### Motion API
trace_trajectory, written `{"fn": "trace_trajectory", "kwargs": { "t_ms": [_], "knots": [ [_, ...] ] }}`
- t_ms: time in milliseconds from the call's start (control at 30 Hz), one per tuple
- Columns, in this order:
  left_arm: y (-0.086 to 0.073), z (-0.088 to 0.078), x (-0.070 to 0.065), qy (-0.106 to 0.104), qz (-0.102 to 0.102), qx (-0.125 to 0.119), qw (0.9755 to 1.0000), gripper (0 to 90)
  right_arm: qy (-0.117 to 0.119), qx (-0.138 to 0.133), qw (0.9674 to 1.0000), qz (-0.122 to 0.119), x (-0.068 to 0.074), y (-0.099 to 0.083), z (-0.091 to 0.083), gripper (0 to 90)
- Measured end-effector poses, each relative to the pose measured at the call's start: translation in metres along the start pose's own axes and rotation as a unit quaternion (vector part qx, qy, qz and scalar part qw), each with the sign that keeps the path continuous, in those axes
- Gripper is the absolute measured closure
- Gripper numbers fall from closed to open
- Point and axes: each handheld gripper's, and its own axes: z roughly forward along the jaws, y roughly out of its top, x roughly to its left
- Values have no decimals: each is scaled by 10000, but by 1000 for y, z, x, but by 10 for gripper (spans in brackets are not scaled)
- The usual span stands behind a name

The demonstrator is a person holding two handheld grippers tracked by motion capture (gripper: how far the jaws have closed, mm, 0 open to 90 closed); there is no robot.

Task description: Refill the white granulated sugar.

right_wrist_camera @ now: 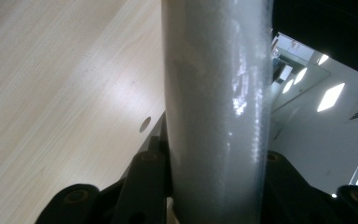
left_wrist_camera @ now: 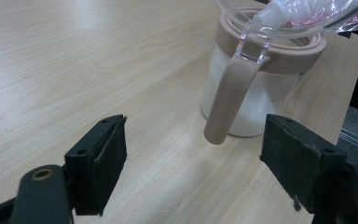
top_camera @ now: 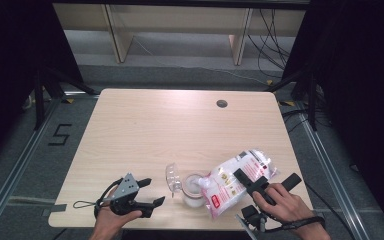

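Bag tipped over an open jar near the desk's front edge

High view: the right gripper [top_camera: 250,181] clamps a white-filled bag [top_camera: 236,181], spout over the jar [top_camera: 194,190] of white grains; its clear lid [top_camera: 173,177] stands flipped up. Left gripper view: the left gripper [left_wrist_camera: 193,154] has its fingers wide apart, empty, before the jar's handle [left_wrist_camera: 229,98]. Right gripper view: fingers squeeze the bag, hiding much of the desk [right_wrist_camera: 51,84].

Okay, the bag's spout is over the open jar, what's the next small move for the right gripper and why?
Probably tip the clear plastic bag of white granules a little steeper. The right gripper is clamped on it, and its white spout sits just over the mouth of the clear jar with the beige collar, whose lid is flipped open. The left gripper waits open beside the jar.
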Motion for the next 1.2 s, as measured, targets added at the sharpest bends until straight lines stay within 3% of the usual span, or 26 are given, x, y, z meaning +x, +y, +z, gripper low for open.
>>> {"fn": "trace_trajectory", "kwargs": {
  "t_ms": [700, 800, 833, 1100, 1133, 1200],
  "knots": [
    [0, 0, 0, 2, -8, -13, 10000, 217, -43, -160, 9998, 142, -1, -3, -1, 751],
    [1, 0, 1, -20, 142, -10, 9999, 217, -39, -159, 9998, 142, -1, -3, -1, 751],
    [0, 0, 0, 5, -9, -15, 10000, 217, -40, -162, 9998, 143, -1, -3, -1, 751],
    [1, 0, 1, -19, 137, -10, 9999, 217, -45, -163, 9998, 141, -1, -4, -1, 751],
    [0, 0, 0, 0, 4, -13, 10000, 217, -35, -163, 9998, 136, -1, -4, -1, 751],
    [0, 0, 0, 2, -3, -14, 10000, 217, -36, -154, 9998, 143, -1, -4, -1, 751]
  ]
}}
